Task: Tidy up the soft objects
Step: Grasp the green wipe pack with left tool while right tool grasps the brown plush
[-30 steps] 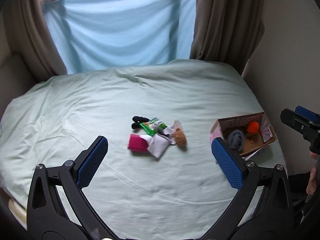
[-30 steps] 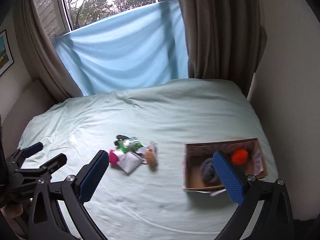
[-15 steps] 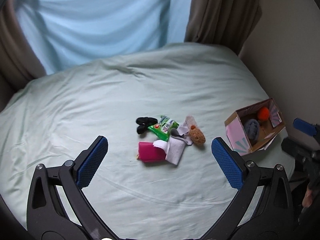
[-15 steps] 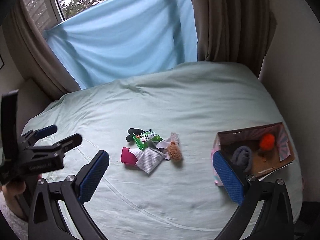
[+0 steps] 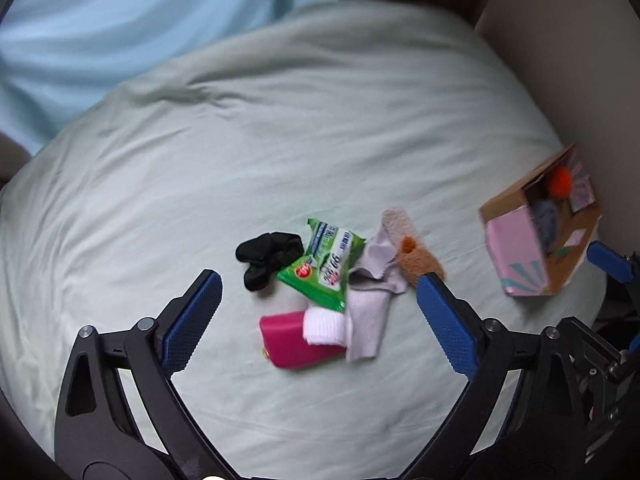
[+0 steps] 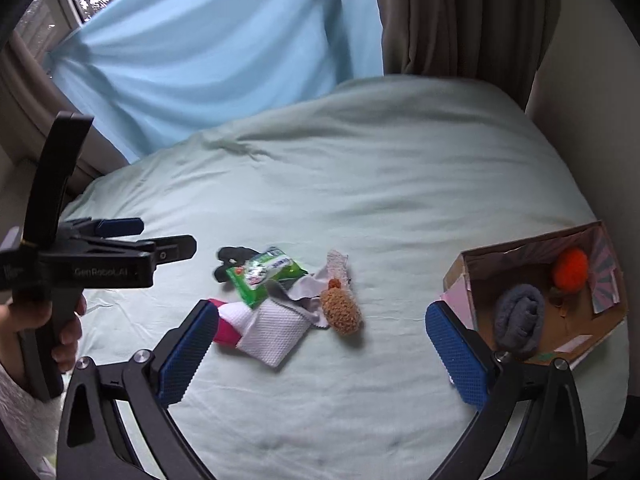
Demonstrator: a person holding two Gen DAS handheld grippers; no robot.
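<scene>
A small pile of soft things lies on the pale green bed sheet (image 5: 280, 128). A black scrunchie (image 5: 266, 254) touches a green wipes packet (image 5: 324, 266). In front lies a pink pouch (image 5: 288, 340) under a white folded cloth (image 5: 324, 326), with a grey cloth (image 5: 380, 258) and a brown knitted toy (image 5: 420, 262) beside. The open cardboard box (image 6: 468, 276), well apart, holds a grey rolled sock (image 6: 518, 320) and an orange pompom (image 6: 570, 270).

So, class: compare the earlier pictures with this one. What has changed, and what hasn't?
Both grippers have come down toward the pile; it looks larger now. The left gripper, empty, is closing slightly. Nothing was grasped or released. The pile, the box and its contents lie as before.
</scene>
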